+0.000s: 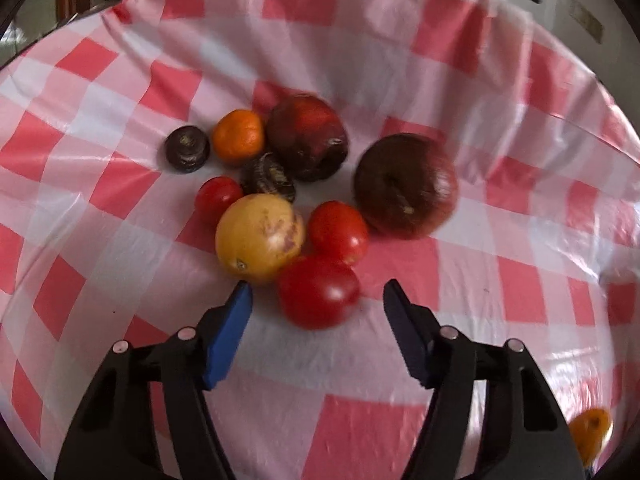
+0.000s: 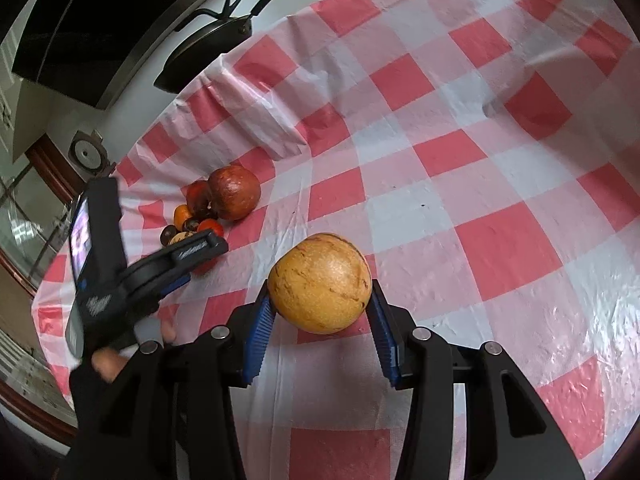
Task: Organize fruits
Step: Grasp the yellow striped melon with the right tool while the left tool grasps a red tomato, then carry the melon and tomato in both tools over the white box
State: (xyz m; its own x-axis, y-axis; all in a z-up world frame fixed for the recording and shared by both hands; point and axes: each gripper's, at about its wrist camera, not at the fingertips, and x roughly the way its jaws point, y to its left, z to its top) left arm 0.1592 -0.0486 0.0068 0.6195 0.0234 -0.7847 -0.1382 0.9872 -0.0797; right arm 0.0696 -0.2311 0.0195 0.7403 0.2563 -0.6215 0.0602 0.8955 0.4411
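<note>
A cluster of fruits lies on the red-and-white checked tablecloth (image 1: 400,60): a yellow round fruit (image 1: 259,238), three red tomatoes (image 1: 318,292), an orange mandarin (image 1: 239,136), two dark red apples (image 1: 406,186) and two small dark fruits (image 1: 187,149). My left gripper (image 1: 318,294) is open, its blue pads either side of the nearest tomato, not touching it. My right gripper (image 2: 322,298) is shut on a large yellow-orange fruit (image 2: 320,282), held above the cloth. The cluster (image 2: 224,200) and the left gripper (image 2: 192,252) show at the left of the right wrist view.
A black frying pan (image 2: 208,48) sits beyond the table's far edge in the right wrist view. The cloth's edge falls off at the left (image 2: 44,292). An orange object (image 1: 590,428) shows at the lower right of the left wrist view.
</note>
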